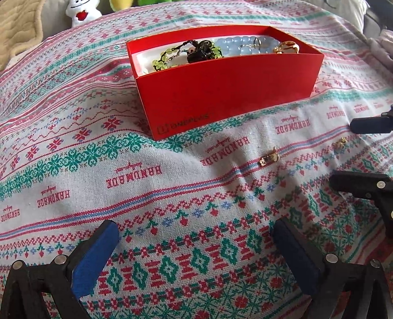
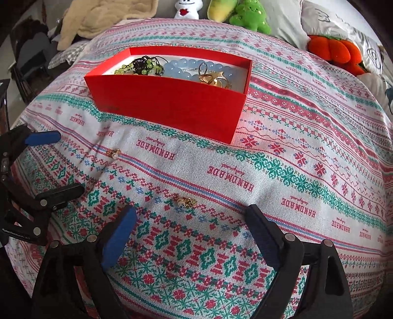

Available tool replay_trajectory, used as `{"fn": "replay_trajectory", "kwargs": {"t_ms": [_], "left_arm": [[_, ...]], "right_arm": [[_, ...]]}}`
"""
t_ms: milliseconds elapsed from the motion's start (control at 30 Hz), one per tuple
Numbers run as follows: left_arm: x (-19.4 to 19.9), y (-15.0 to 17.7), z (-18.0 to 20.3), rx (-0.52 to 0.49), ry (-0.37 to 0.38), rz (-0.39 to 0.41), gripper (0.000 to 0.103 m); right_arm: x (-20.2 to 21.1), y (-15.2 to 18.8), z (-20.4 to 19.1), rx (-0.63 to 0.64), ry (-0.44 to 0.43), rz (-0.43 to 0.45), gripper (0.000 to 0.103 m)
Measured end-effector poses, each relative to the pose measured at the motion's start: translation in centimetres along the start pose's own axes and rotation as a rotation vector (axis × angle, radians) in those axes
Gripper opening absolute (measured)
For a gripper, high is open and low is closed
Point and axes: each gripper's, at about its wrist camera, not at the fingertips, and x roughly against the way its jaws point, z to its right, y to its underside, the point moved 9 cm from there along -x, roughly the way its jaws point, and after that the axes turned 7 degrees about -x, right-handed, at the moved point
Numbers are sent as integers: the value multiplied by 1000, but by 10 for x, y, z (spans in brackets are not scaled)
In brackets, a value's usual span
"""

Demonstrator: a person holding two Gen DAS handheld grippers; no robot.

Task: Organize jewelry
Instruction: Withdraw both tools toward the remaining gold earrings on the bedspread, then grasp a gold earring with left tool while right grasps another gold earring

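A red open box [image 1: 228, 98] [image 2: 167, 105] stands on the patterned cloth. It holds green beads [image 1: 162, 62], a pale blue bead string [image 2: 186, 67] and gold pieces [image 2: 213, 78]. Two small gold earrings lie on the cloth in front of it. One earring [image 2: 186, 202] [image 1: 341, 142] lies just ahead of my right gripper [image 2: 191, 220] [image 1: 341, 153], level with its open fingertips and untouched. The other earring [image 1: 269, 157] [image 2: 113, 153] lies ahead and to the right of my left gripper [image 1: 196, 235] [image 2: 71, 163], which is open and holds nothing.
The cloth [image 2: 282, 171] covers a soft, rounded surface that falls away at the sides. Plush toys sit behind it: a white plush [image 2: 188, 9], a green plush [image 2: 250, 14] and an orange plush [image 2: 331, 50]. A beige blanket [image 2: 108, 17] lies at the back left.
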Motion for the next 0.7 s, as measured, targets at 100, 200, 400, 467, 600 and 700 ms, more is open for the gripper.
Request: {"fn": "replay_trajectory", "kwargs": {"t_ms": [100,200,400,467,600,700], "left_arm": [[0,-3,2,-25,1,-1,103],[0,-5,3,-34,12,-4,103],[-1,-7,3,-16,17,-5,103],[-2,-9,4,-14,14,3,103],[-1,-10,7,-15,28,2,103],[1,-14,10,8,64,2,99]], "right_arm": [[4,0,1,16,2,20,77],[9,1,3,26,7,27,62],[12,3,0,67,10,31,39],[11,2,-3,84,13,31,36],[10,0,-6,99,8,28,25],[10,0,-7,100,8,26,20]]}}
